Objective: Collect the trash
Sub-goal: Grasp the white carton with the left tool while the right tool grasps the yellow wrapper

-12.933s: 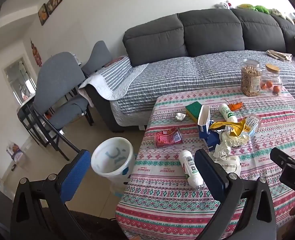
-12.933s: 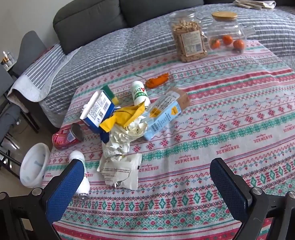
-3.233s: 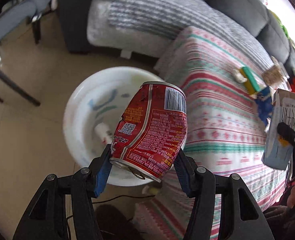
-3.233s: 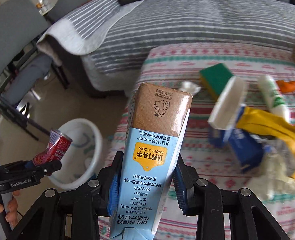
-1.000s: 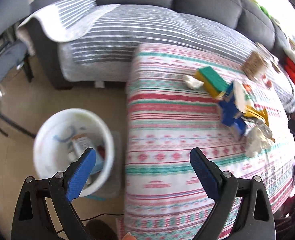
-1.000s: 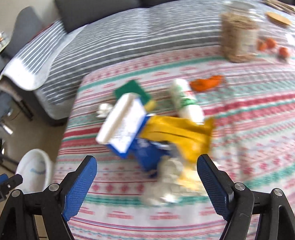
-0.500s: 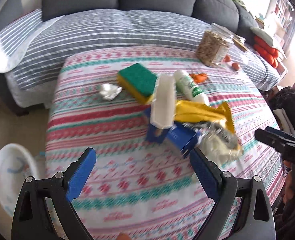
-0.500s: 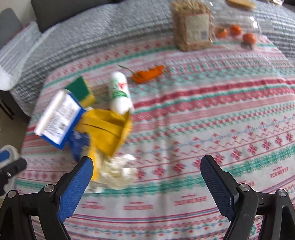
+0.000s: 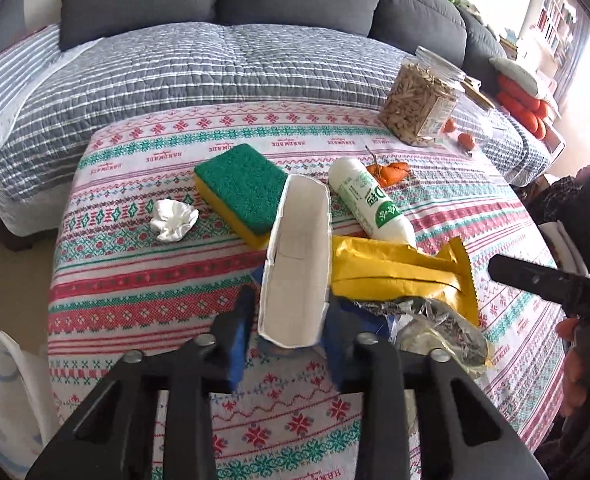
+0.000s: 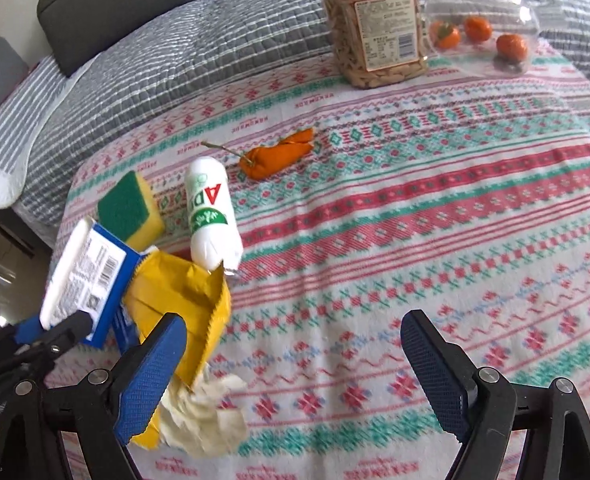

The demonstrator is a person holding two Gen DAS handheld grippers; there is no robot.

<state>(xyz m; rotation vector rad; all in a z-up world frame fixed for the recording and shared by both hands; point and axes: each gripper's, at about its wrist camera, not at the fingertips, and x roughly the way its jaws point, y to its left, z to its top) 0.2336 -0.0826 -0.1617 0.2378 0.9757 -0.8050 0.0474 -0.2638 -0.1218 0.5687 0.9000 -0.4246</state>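
My left gripper (image 9: 287, 332) is closed around the near end of a blue and white carton (image 9: 297, 260) on the patterned tablecloth (image 9: 143, 296); the carton also shows in the right wrist view (image 10: 85, 276). A yellow wrapper (image 9: 403, 272), crumpled foil (image 9: 439, 328), a white bottle (image 9: 371, 202), a green and yellow sponge (image 9: 241, 192), a white tissue wad (image 9: 173, 220) and an orange peel (image 9: 389, 172) lie around it. My right gripper (image 10: 295, 376) is open and empty, with the yellow wrapper (image 10: 183, 300) and crumpled paper (image 10: 203, 416) by its left finger.
A white bin (image 9: 3, 396) stands on the floor at the table's left. A jar of nuts (image 10: 373, 24) and a clear container with tangerines (image 10: 483, 36) stand at the table's far side. A grey sofa (image 9: 215, 56) is behind the table.
The can and the milk carton left the grippers earlier. In the last second both grippers swung back to the table, and my left gripper has closed around the blue and white carton.
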